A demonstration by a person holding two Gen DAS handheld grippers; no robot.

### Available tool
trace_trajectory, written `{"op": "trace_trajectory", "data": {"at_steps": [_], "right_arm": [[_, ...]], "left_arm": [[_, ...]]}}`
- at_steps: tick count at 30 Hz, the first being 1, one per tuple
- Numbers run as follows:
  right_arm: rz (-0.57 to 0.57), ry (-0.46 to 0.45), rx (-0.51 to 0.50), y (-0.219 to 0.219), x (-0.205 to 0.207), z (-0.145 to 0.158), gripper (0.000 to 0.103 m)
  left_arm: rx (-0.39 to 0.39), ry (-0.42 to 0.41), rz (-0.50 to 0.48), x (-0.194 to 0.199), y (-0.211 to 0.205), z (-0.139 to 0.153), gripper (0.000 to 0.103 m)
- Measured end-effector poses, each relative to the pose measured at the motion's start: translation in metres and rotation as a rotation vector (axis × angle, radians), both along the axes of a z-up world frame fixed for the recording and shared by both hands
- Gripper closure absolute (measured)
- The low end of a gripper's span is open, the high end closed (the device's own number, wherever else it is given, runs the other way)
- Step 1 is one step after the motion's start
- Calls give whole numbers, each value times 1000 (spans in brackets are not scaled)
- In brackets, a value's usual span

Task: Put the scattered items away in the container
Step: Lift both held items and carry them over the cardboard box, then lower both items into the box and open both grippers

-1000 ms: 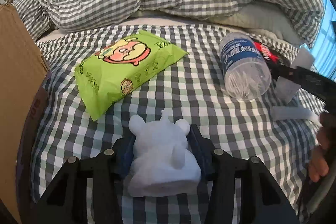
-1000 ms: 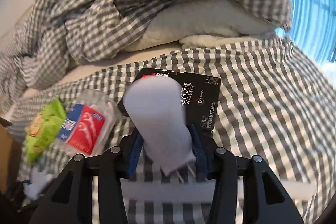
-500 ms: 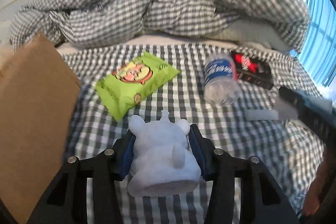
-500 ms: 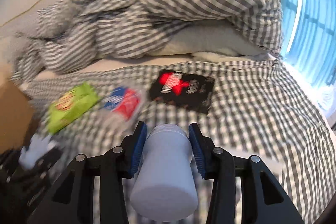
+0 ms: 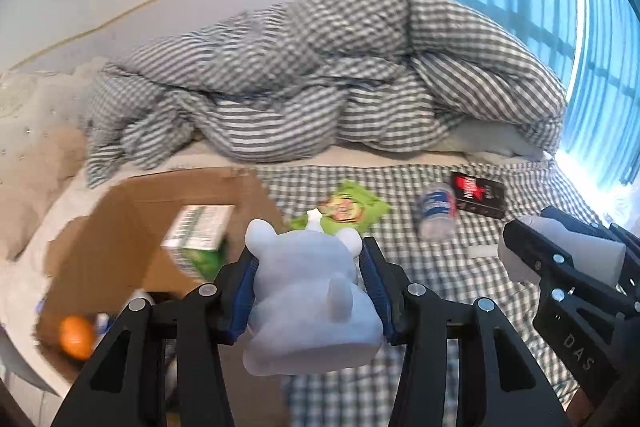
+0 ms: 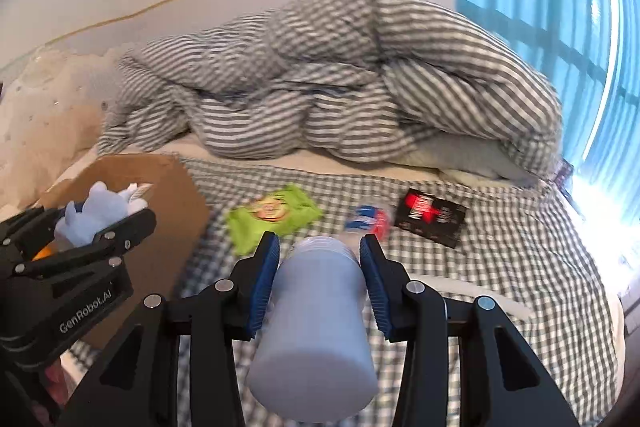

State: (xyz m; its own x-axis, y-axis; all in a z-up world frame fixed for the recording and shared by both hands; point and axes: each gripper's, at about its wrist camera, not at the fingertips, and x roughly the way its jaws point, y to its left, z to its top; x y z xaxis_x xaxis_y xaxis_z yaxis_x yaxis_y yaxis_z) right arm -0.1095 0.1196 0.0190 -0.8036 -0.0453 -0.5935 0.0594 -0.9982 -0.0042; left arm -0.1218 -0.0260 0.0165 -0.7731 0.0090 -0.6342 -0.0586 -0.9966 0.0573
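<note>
Left wrist view puts your left gripper (image 5: 308, 287), clamped on the pale animal figure (image 5: 310, 303), nearest the cardboard box (image 5: 132, 227), just right of its opening. Farther right, your right gripper (image 6: 320, 279) grips the pale cup (image 6: 320, 327), its long axis along the fingers.

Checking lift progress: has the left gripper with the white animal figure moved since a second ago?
Yes. The left gripper, shut on the white animal figure, has risen and swung left: the green snack packet looks smaller, and the cardboard box now shows its inside.
</note>
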Motion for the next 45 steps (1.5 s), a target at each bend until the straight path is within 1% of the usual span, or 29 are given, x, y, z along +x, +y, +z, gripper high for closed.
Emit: {"op": "trace_trajectory", "data": {"at_steps": [6, 11, 16, 20, 22, 25, 28, 29, 30, 31, 32, 33, 34, 36, 43, 45], "right_arm": [[124, -6, 1, -76, 1, 4, 61], [232, -18, 17, -140, -5, 1, 61], [274, -31, 66, -181, -18, -12, 61], [280, -31, 122, -203, -37, -24, 61], [279, -16, 146, -210, -46, -27, 61], [296, -15, 143, -217, -59, -27, 62], [320, -24, 115, -223, -73, -27, 62], [331, -32, 101, -223, -77, -28, 62], [337, -38, 96, -225, -80, -28, 62], [333, -40, 101, -225, -80, -28, 53], [319, -33, 110, -225, -79, -28, 43], [302, -17, 114, -222, -76, -26, 24], [288, 10, 113, -218, -72, -23, 18], [280, 57, 104, -209, -61, -15, 18], [226, 85, 69, -166, -38, 12, 18], [206, 96, 55, -151, -29, 19, 18]], "left_arm": [[-10, -21, 85, 11, -67, 0, 53], [-8, -51, 150, 2, -118, -7, 53], [20, -92, 191, -15, -156, -24, 53], [33, -132, 200, -32, -171, -41, 53], [36, -152, 202, -39, -174, -51, 53], [45, -174, 206, -48, -179, -61, 53], [52, -177, 210, -50, -181, -61, 53], [52, -178, 211, -50, -181, -61, 51], [47, -189, 212, -51, -180, -62, 43], [37, -205, 214, -52, -178, -63, 36], [26, -212, 216, -52, -177, -63, 24], [12, -200, 215, -50, -174, -60, 21], [2, -184, 212, -48, -171, -57, 20], [-3, -168, 203, -45, -164, -52, 17], [-18, -117, 149, -28, -123, -25, 16], [-15, -99, 131, -22, -108, -17, 13]]}}
